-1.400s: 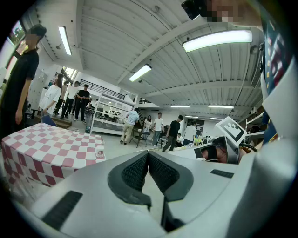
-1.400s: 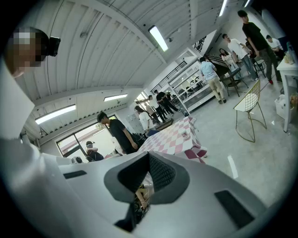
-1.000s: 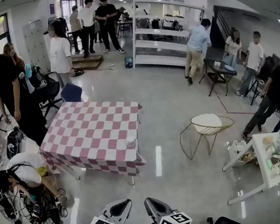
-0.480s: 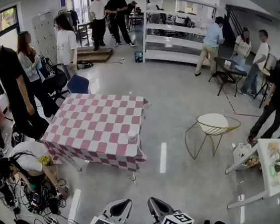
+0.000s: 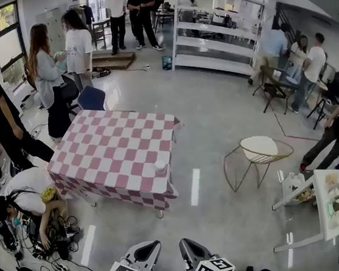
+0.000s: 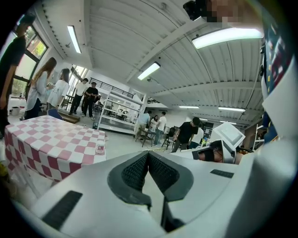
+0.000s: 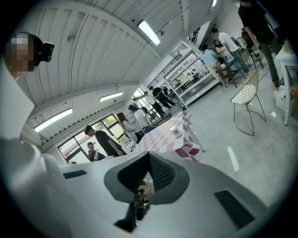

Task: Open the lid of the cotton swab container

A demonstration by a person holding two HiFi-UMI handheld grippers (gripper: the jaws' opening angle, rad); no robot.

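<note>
Cotton swab container (image 5: 160, 168): at 4 o'clock edge of checkered table (image 5: 107, 148), 12 o'clock from grippers, well apart | left gripper (image 6: 148, 157): jaws together, empty | right gripper (image 7: 149, 159): same | judged: closed for carrying, approach pending

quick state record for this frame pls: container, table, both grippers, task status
container: cotton swab container, upright by the table's near right corner in the head view
table: checkered table, pink and white, across open floor from the grippers
left: left gripper shut, empty
right: right gripper shut, empty
status: neither gripper at the container; opening not yet begun
</note>
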